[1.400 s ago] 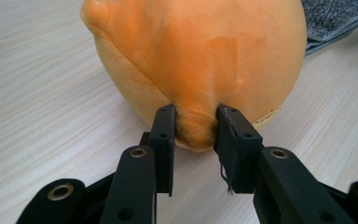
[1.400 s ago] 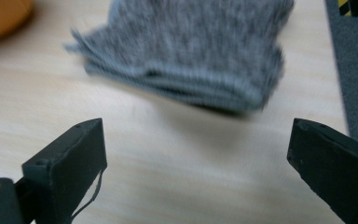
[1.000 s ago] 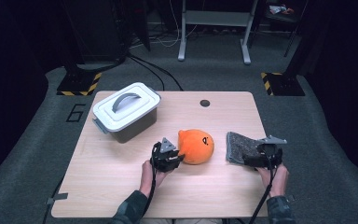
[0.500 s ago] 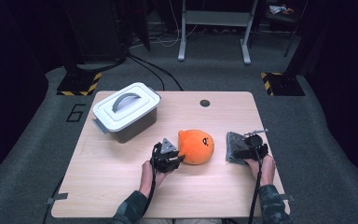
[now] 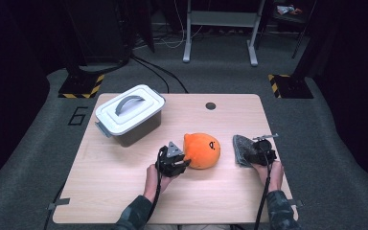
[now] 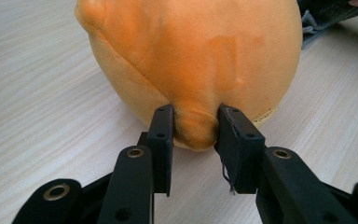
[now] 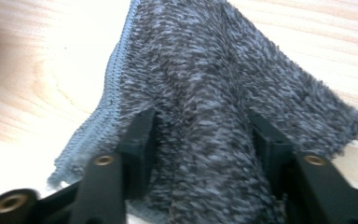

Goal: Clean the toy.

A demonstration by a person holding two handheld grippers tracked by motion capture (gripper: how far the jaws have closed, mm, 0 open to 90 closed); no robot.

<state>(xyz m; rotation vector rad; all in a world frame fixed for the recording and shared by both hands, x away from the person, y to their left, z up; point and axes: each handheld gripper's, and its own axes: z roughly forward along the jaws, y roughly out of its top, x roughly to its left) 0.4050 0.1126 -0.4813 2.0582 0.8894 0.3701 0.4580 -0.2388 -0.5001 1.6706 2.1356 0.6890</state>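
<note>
- Left tool (image 6: 193,128) is clamped on a pinch of the orange plush toy (image 6: 191,60), lying straight ahead on the surface (image 5: 124,191).
- Right tool (image 7: 200,135) straddles the grey cloth (image 7: 223,74), jaws apart around a raised fold.

White lidded box (image 5: 130,115), wooden table (image 5: 105,191)

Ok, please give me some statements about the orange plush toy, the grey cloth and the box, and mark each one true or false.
1. The left gripper pinches a fold of the orange plush toy. True.
2. The grey cloth hangs in the air above the table. False: it lies on the table, between the jaws of the right gripper.
3. The white box has its lid on. True.
4. The toy sits inside the white box. False: it rests on the table beside it.
</note>
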